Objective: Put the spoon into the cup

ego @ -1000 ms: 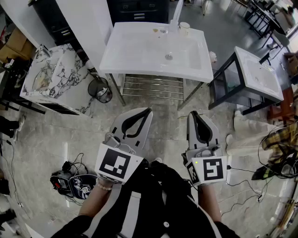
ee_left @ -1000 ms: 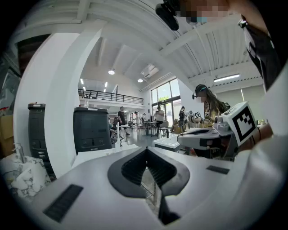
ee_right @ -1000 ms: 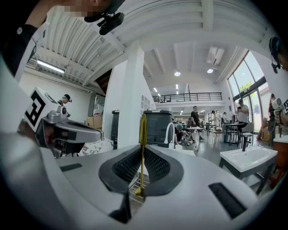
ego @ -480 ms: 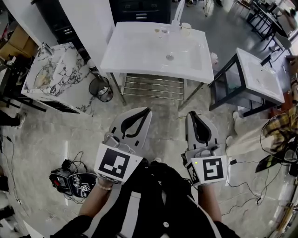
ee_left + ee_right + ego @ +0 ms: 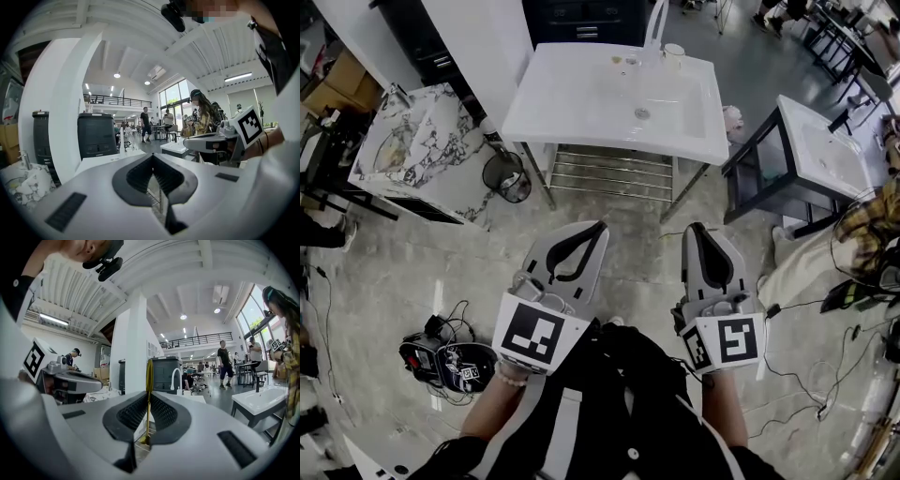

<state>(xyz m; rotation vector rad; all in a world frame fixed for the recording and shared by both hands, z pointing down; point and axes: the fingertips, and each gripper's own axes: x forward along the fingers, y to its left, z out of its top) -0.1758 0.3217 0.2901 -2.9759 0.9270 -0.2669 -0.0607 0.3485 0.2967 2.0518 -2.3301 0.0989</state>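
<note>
Right tool (image 5: 695, 231) is clamped on the gold spoon (image 5: 148, 373), which stands upright and edge-on between the jaws, probably so it can drop end-first into the cup (image 5: 673, 53). The cup sits at the far edge of the white basin counter (image 5: 572, 98), just beside the faucet (image 5: 656, 23) and well apart from both tools. Left tool (image 5: 153, 157) is closed on nothing, presumably not needed for the drop. Only the right gripper view shows the spoon. Only the head view shows how far the counter is from the tools.
</note>
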